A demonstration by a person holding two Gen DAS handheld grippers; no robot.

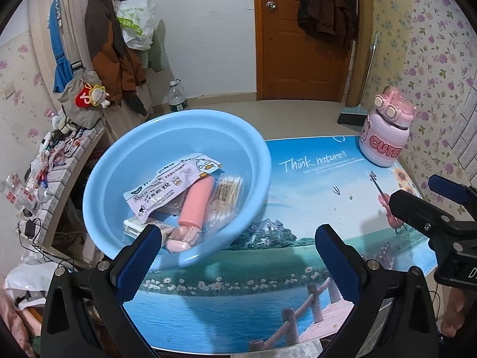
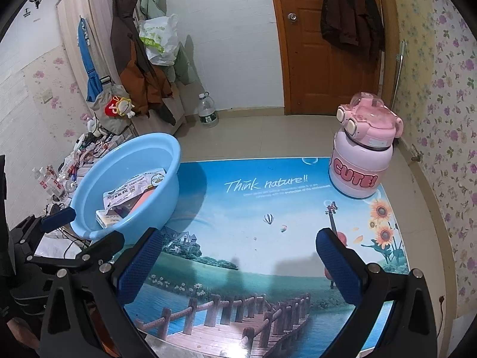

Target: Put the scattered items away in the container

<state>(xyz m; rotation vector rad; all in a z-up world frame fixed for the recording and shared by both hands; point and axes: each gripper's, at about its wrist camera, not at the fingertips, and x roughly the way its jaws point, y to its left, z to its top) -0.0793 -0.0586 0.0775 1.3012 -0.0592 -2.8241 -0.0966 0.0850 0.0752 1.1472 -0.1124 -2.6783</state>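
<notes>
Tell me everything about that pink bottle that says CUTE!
The bottle is squat and round, pale pink, looks like plastic, with "CUTE!" in big pink letters on its front. Its darker pink lid has a clear dome and two cream buttons. It stands upright at the table's far right corner, lid on, touching only the table.

Floral wallpaper (image 2: 453,89), wooden door (image 2: 310,44)

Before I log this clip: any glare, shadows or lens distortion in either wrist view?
Left wrist view: strong fisheye bending with dark corner vignetting; the blue basin stays sharp and casts a shadow on the table mat. Right wrist view: same distortion, a glare patch on the mat's near edge, and soft finger shadows mid-mat.
</notes>
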